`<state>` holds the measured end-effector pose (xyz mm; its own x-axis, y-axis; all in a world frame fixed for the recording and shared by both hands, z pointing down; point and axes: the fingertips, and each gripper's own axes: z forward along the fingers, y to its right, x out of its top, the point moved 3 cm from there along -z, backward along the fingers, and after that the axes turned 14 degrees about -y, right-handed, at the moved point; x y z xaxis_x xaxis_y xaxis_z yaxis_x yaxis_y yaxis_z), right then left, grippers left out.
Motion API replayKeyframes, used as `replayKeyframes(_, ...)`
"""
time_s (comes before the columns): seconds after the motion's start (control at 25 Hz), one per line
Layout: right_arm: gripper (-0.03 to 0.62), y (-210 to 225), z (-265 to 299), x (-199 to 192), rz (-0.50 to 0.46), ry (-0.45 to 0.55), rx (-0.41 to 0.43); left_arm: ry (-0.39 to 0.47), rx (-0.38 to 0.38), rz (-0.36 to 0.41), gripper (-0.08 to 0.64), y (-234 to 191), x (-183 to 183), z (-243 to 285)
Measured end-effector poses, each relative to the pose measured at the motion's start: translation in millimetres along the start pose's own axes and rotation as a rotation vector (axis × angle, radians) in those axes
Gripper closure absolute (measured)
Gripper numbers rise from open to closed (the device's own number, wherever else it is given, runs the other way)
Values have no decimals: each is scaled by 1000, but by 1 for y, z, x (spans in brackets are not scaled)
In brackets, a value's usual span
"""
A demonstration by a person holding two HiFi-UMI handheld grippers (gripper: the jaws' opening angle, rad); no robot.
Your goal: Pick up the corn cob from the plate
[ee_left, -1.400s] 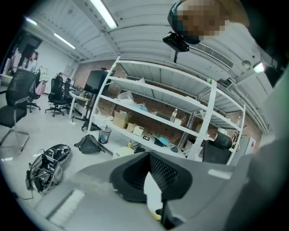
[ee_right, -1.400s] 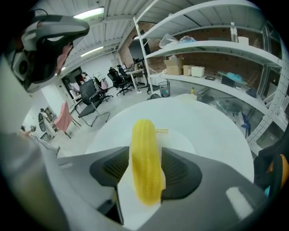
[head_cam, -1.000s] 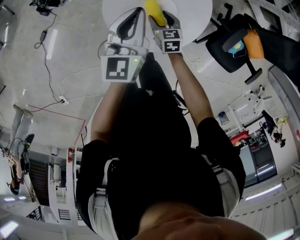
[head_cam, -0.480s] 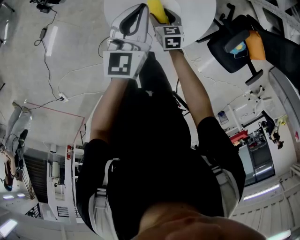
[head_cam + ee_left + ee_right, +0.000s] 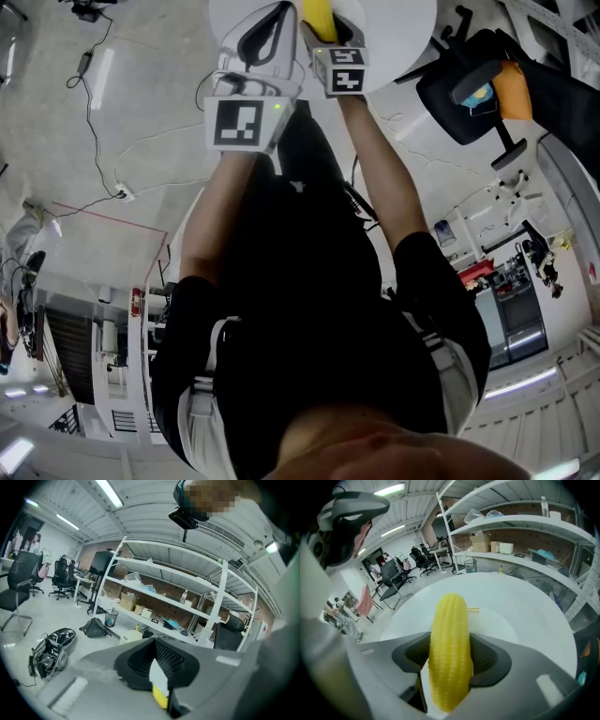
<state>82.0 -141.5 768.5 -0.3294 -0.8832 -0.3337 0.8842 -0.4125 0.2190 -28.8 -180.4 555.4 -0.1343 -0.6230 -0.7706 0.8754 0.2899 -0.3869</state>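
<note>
Right tool (image 5: 450, 660): clenched mid-length on corn cob (image 5: 448, 620), over plate (image 5: 499, 616). Left tool (image 5: 157, 677): closed, empty. Advised: firm squeeze, straight lift, cob level.

the corn cob (image 5: 449, 620) is yellow, with even rows of kernels. it is clamped at its middle between the jaws of the right gripper (image 5: 450, 660), pointing lengthwise away from them, over the white round plate (image 5: 499, 620).

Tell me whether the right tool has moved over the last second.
Yes, slightly: against the black chair, the right tool, shut on the corn cob, has edged toward the head view's top, farther over the white table.
</note>
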Motion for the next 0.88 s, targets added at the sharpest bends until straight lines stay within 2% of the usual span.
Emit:
replayKeyframes(0.28,333,2,1,-3,-17,1,-7,-2,5,5,558,-2,-5,-4)
replayKeyframes(0.48,334,4,-4,-3,16,11,-11,4,9,12,558,-2,-7,-11)
replayKeyframes(0.88,334,-4,-27,-4,21,52,-23,24,1,13,558,3,-7,-26)
